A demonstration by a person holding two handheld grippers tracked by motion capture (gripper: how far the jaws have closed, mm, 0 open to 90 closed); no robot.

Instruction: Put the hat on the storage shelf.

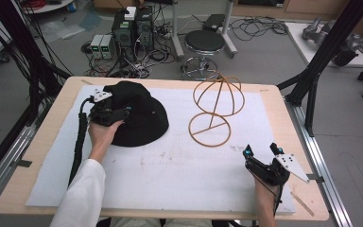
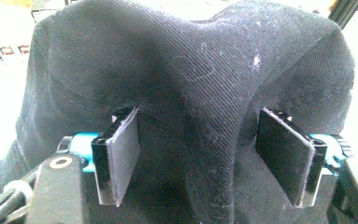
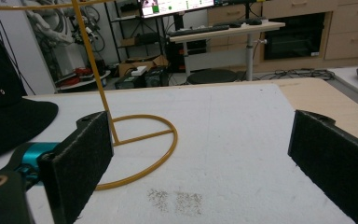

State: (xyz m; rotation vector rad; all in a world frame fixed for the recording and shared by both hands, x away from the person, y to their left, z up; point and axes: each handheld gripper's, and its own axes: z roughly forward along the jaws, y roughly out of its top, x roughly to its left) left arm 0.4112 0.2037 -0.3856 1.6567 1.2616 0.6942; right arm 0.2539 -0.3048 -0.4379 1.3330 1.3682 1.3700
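We see the left gripper (image 2: 198, 158) spread around a ridge of the black hat (image 2: 191, 70); right gripper (image 3: 205, 168) spread, empty, near the wire stand (image 3: 140, 140).

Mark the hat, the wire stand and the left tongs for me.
hat (image 1: 144, 118), high view, right side of its crown.
wire stand (image 1: 210, 129), high view, bar across its base ring.
left tongs (image 2: 198, 154), left gripper view, midway between the pads, a fold of hat fabric between them.

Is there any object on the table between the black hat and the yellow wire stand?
Nothing visible stands between them. The black hat and the yellow wire stand sit apart on the white mat, with bare mat between.
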